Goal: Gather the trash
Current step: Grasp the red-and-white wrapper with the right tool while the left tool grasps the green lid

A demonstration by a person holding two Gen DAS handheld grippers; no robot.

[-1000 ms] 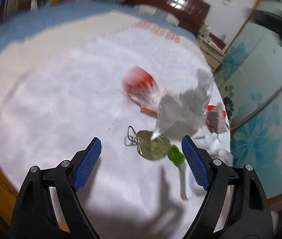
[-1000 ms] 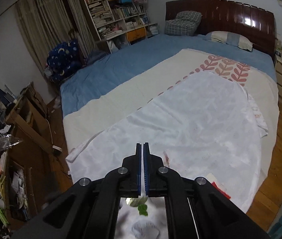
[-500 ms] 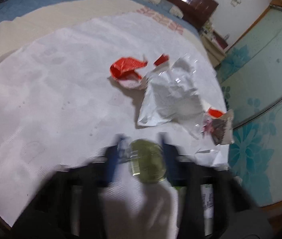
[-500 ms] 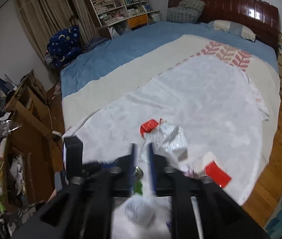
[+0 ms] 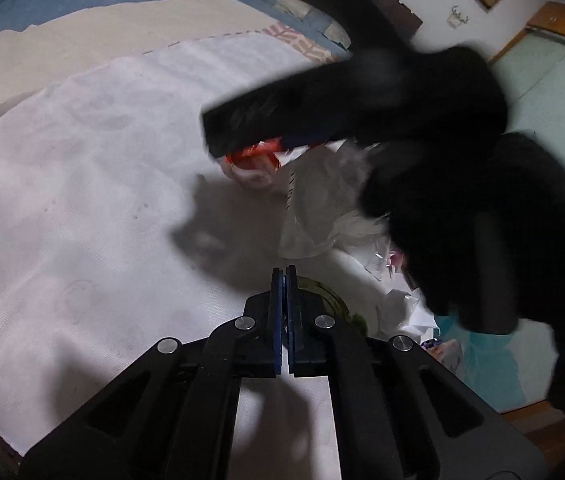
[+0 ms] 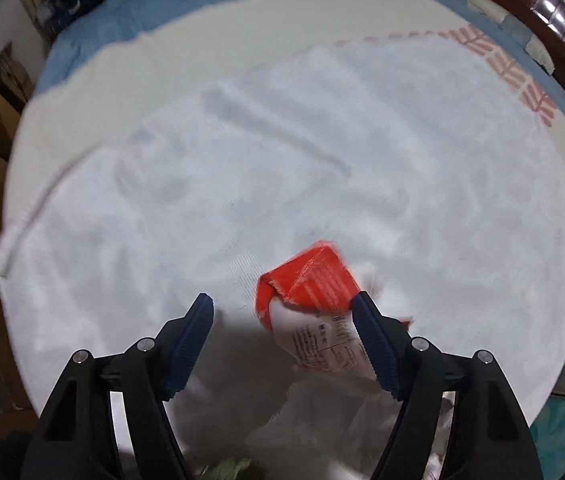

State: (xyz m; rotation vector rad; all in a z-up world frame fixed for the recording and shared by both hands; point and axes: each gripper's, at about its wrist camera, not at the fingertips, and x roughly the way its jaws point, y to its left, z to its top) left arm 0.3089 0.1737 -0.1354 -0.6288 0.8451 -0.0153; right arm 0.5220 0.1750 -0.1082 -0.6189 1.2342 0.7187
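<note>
On the bed, near the white sheet's point(image 6: 282, 152) edge, a red-and-white wrapper point(image 6: 314, 308) lies crumpled, long axis running from the right hand-held gripper point(image 6: 284, 316) toward the headboard, red end farthest. That gripper's jaws, just opening, stand apart, pointing steeply down, the wrapper against one pad. Only the left view shows the clear plastic bag point(image 5: 314, 208); the left hand-held gripper point(image 5: 283, 276) has just closed, nothing visibly between.
</note>
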